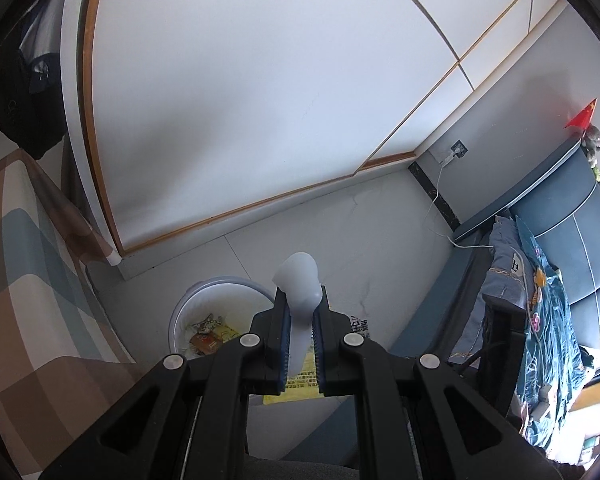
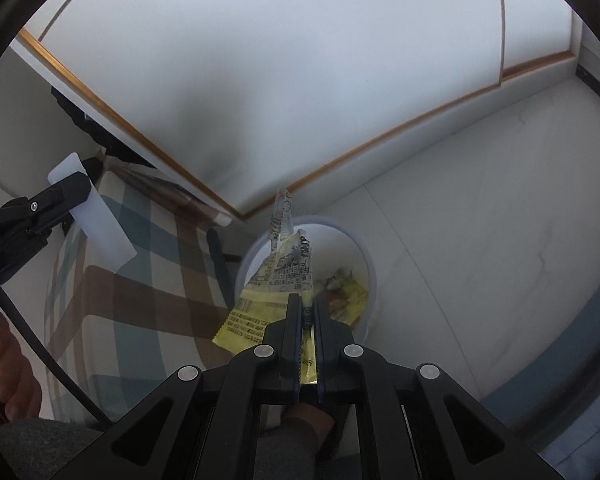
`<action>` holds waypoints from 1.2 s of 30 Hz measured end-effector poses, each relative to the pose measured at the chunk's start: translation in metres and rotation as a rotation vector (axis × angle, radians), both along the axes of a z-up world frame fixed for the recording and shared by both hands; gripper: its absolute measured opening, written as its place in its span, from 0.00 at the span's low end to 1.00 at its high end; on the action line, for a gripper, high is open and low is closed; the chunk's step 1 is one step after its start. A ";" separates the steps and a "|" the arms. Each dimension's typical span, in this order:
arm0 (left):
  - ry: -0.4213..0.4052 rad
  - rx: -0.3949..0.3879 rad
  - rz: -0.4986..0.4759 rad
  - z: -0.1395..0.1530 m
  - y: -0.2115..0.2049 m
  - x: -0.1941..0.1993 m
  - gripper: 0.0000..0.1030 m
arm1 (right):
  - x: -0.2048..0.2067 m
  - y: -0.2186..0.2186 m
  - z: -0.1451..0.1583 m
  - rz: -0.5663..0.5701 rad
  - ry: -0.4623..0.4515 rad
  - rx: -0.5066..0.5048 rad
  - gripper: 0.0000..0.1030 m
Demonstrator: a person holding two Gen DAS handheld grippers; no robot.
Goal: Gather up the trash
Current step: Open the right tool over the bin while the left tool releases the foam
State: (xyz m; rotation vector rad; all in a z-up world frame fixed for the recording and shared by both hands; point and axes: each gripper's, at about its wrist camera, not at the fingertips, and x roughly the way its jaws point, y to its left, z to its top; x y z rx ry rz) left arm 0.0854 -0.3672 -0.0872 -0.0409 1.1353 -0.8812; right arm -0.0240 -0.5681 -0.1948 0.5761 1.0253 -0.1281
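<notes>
- My view takes in a checked bedcover [image 1: 32, 280], brown, blue and white.
- A white charging cable [image 1: 436, 204] hangs from the wall socket [image 1: 458, 148].
- A small red flag [image 1: 582, 116] tops the blue headboard [image 1: 572, 216].

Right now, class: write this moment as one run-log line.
left gripper: shut on white plastic piece | right gripper: shut on yellow wrapper | bin: below wrapper, holds trash

wrapper [image 2: 276, 280] – glossy film | cup [image 1: 298, 280] – perhaps matt plastic
</notes>
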 end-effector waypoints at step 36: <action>0.294 0.301 0.003 -0.094 -0.038 0.021 0.19 | 0.005 -0.042 -0.055 -0.129 0.024 0.145 0.71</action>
